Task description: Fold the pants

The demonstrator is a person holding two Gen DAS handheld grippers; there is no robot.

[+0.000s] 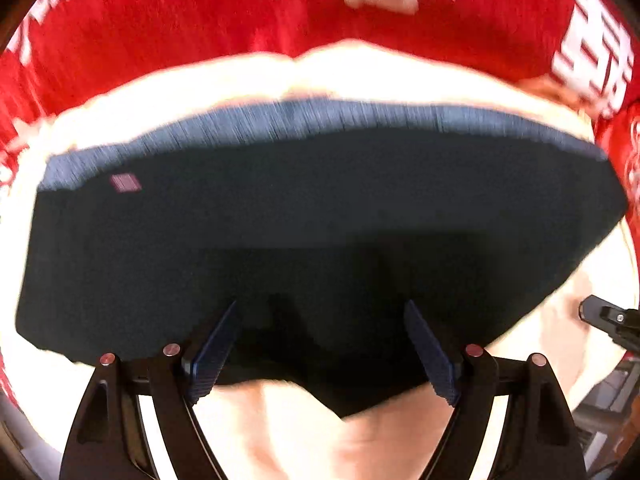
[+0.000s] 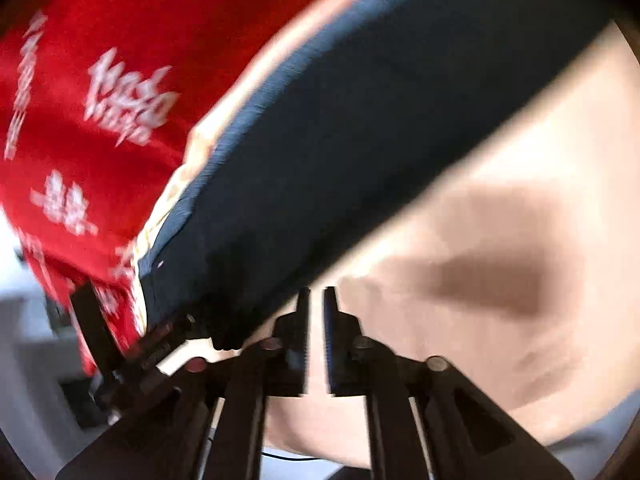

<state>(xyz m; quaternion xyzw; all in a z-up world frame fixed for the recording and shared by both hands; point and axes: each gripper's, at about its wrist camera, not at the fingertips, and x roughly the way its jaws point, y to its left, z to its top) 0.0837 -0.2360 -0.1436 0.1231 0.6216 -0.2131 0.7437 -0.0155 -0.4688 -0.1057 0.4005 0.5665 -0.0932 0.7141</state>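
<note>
Navy fabric fills most of both views: the pants (image 1: 320, 220) lie as a compact folded block on a pale tabletop (image 1: 360, 432), with a red printed cloth (image 1: 160, 20) beyond their far edge. A ribbed waistband strip (image 1: 320, 120) runs along that far edge, and a small pink label (image 1: 126, 183) sits near its left end. The left gripper (image 1: 322, 344) hangs over the near edge of the block with its jaws spread wide and nothing pinched between them. The right gripper (image 2: 317, 340) is beside the garment over bare table; its 2 fingers stand close together with a thin gap, and they hold nothing. Judging by the tidy rectangle, the folding looks nearly or fully finished and both tools appear to be letting go. If 1 more fold is wanted, the next move calls for pinching the 2 near corners evenly and carrying them toward the waistband without dragging the layers askew.
</note>
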